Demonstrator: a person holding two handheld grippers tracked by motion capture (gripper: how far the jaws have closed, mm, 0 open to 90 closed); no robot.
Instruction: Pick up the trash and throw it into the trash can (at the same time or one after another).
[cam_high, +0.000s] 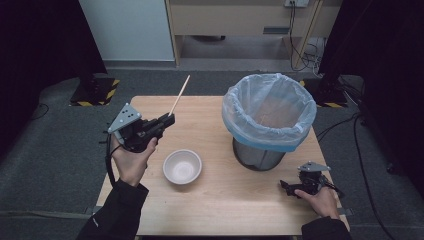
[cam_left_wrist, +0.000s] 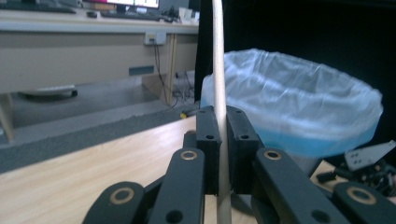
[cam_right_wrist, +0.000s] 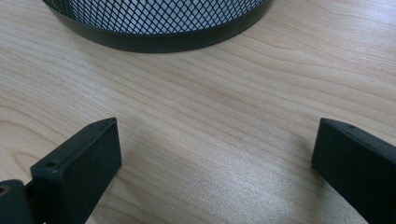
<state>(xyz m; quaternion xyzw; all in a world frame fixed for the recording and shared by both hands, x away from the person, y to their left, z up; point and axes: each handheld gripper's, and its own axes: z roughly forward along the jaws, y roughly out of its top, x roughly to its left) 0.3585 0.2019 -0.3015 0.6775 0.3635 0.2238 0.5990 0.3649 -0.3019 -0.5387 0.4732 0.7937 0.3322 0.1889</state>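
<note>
A thin wooden stick (cam_high: 179, 95) is clamped in my left gripper (cam_high: 169, 120), which is raised above the table's left side. In the left gripper view the stick (cam_left_wrist: 218, 65) rises straight up between the two black pads, with my left gripper (cam_left_wrist: 223, 125) shut on it. A mesh bin with a clear bag and blue band (cam_high: 269, 117) stands at the table's right; the bin (cam_left_wrist: 299, 100) lies ahead of the stick. A white bowl (cam_high: 182, 166) sits near the middle front. My right gripper (cam_high: 286, 187) rests low at the front right, and my right gripper (cam_right_wrist: 215, 154) stands open over bare wood.
The wooden table (cam_high: 220, 200) has free room at its front and back left. The bin's black mesh base (cam_right_wrist: 159, 23) is close ahead of the right jaws. A desk with cables (cam_high: 295, 35) and dark stands lie beyond the table.
</note>
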